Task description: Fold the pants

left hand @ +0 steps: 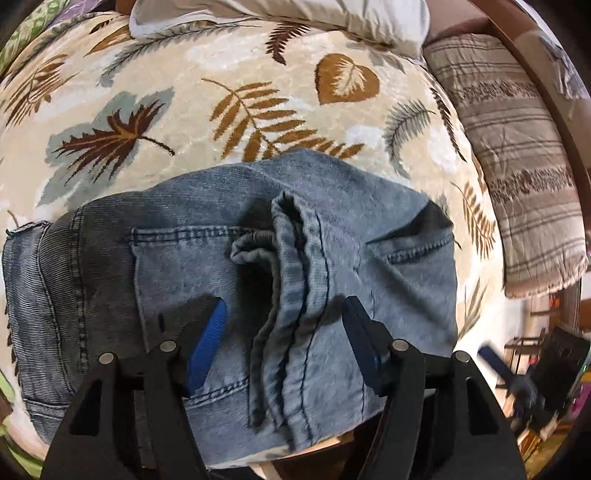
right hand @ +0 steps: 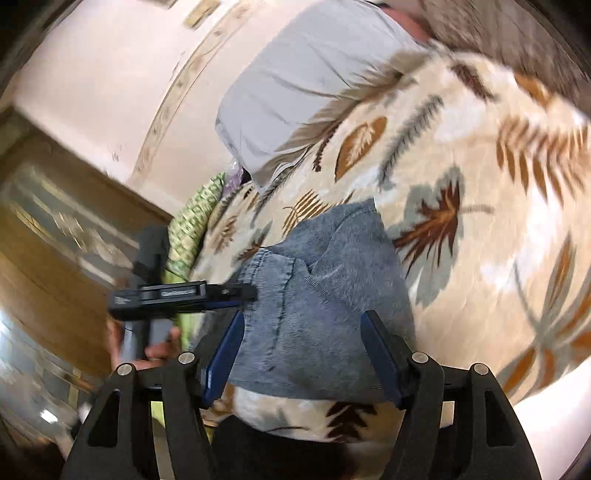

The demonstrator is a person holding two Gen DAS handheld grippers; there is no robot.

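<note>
Your left gripper [left hand: 284,317] and right gripper [right hand: 303,332] hover, jaws apart, over the folded faded-blue denim pants [left hand: 229,266] on the leaf-patterned bed blanket [left hand: 184,110].

A leaf-patterned bedspread [left hand: 207,122] covers the bed, pale pillow [right hand: 295,85] against a cream wall [right hand: 110,85].

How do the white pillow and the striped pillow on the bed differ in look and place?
The white pillow is plain and pale, while the striped pillow shows brown and grey bands. In the left wrist view the white pillow lies along the far edge of the leaf-print blanket; the striped pillow lies along its right side. Both rest apart from the folded jeans.
</note>
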